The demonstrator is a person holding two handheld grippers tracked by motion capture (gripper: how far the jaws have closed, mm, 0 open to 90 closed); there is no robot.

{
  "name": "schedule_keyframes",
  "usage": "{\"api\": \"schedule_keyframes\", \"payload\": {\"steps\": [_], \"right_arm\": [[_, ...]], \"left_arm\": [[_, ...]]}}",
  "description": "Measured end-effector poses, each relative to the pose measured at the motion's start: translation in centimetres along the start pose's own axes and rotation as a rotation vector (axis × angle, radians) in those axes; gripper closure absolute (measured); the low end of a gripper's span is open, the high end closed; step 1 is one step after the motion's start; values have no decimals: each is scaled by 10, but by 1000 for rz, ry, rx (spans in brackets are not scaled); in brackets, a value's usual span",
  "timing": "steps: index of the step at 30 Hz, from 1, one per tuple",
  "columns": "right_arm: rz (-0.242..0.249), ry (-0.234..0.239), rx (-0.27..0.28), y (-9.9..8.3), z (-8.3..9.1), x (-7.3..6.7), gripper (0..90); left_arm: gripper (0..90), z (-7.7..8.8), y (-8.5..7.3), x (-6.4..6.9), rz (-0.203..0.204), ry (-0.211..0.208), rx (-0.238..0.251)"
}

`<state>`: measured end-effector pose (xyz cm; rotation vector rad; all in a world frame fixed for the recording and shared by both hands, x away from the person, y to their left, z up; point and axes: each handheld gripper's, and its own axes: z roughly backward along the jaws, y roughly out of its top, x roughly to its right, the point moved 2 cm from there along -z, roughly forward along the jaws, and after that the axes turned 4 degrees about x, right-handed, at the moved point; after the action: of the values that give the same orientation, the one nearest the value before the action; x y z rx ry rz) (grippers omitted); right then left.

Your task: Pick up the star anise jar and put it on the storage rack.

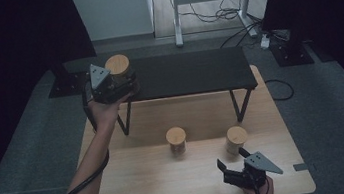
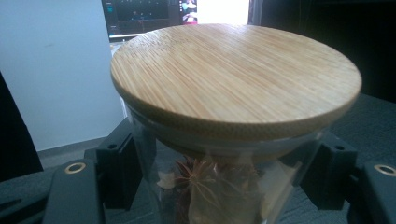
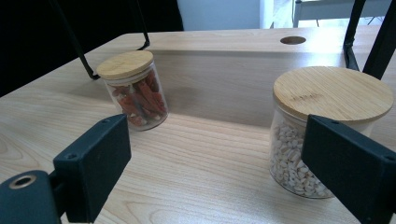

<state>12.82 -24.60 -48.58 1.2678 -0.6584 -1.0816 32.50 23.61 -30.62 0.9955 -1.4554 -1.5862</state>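
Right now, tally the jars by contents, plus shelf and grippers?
Jar of star anise, clamped in the left hand-held gripper: 1
Jar of red pieces: 1
Jar of pale seeds: 1
Black shelf: 1
Hand-held grippers, counting the right hand-held gripper, jaws open: 2
Total: 6

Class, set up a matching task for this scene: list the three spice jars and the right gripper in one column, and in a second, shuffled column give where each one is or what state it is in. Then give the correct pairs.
Column 1
1. star anise jar
2. red chilli jar
3. pale seed jar
4. right gripper

Column 2
A. on the wooden table, middle, under the shelf's front edge
B. open, holding nothing
C. clamped in the left gripper, at the black shelf
D. on the wooden table, just ahead of the right gripper

Pairs: 1-C, 2-A, 3-D, 4-B
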Motion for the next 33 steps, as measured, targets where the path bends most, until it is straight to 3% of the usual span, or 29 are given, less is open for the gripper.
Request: {"api": "schedule_keyframes", "payload": {"steps": [33], "right_arm": [[-3,-6,8,1,2,3,77]], "left_arm": [[262,-23,-1,5,-26,32,-56]]}}
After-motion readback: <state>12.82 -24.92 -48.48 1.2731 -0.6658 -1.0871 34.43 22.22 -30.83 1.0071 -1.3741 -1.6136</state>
